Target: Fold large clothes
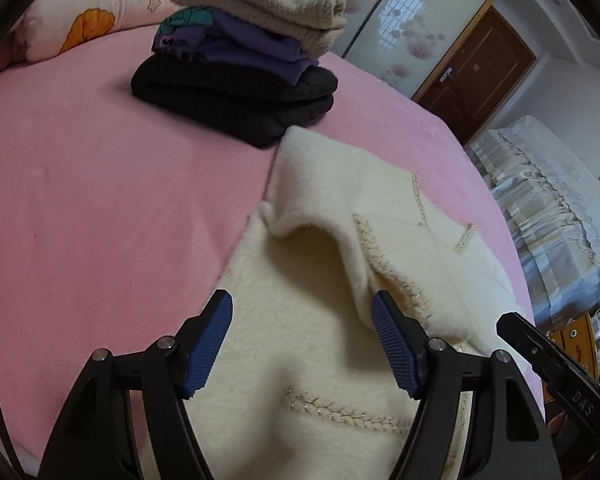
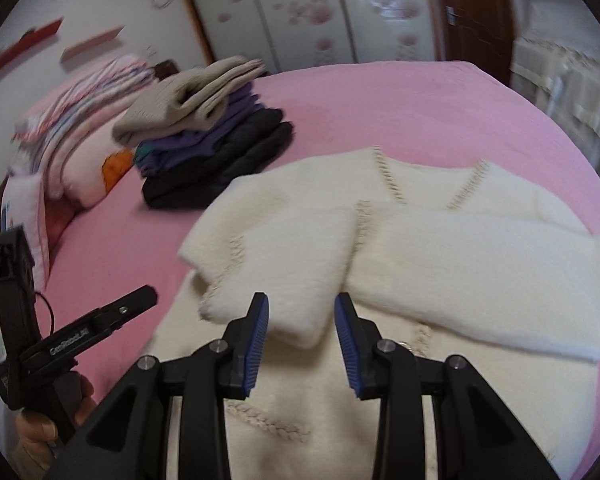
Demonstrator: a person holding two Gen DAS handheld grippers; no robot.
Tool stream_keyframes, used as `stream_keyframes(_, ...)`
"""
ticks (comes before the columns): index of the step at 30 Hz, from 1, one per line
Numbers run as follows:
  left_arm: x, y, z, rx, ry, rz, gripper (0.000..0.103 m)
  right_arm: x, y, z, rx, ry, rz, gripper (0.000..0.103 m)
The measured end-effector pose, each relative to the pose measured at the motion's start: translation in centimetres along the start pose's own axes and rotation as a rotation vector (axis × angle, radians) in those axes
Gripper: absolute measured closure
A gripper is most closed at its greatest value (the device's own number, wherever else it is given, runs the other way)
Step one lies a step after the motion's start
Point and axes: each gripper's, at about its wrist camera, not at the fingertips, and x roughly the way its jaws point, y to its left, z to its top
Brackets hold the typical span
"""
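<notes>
A cream fuzzy sweater with beige stitched trim lies on the pink bedsheet, both sleeves folded in across its body. My right gripper hovers over the near end of the left sleeve, jaws apart, with nothing pinched. My left gripper stands open wide above the sweater, beside a raised fold of the sleeve, its blue pads bare. The left gripper also shows in the right wrist view, held by a hand, off the sweater's left edge. A black finger of the right gripper enters the left wrist view.
A stack of folded clothes, black below, purple in the middle and beige on top, sits on the bed just beyond the sweater. Pillows lie at the bed's head. Past the bed's far edge are a wardrobe, a brown door and cloth-covered furniture.
</notes>
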Motion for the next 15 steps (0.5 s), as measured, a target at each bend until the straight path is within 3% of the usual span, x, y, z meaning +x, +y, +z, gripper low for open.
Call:
stream_keyframes(6,0.5,0.5,-0.7,-0.005,0.023,-0.018,0.032,0.4,4.2,-0.6,-0.17,0.002,-0.013,0.068)
stream_keyframes(15,0.6,2.2,-1.4,-0.03,0.058,-0.009,0.032,2.6,8.8,-3.6,-0.508,-0.009,-0.206,0.068)
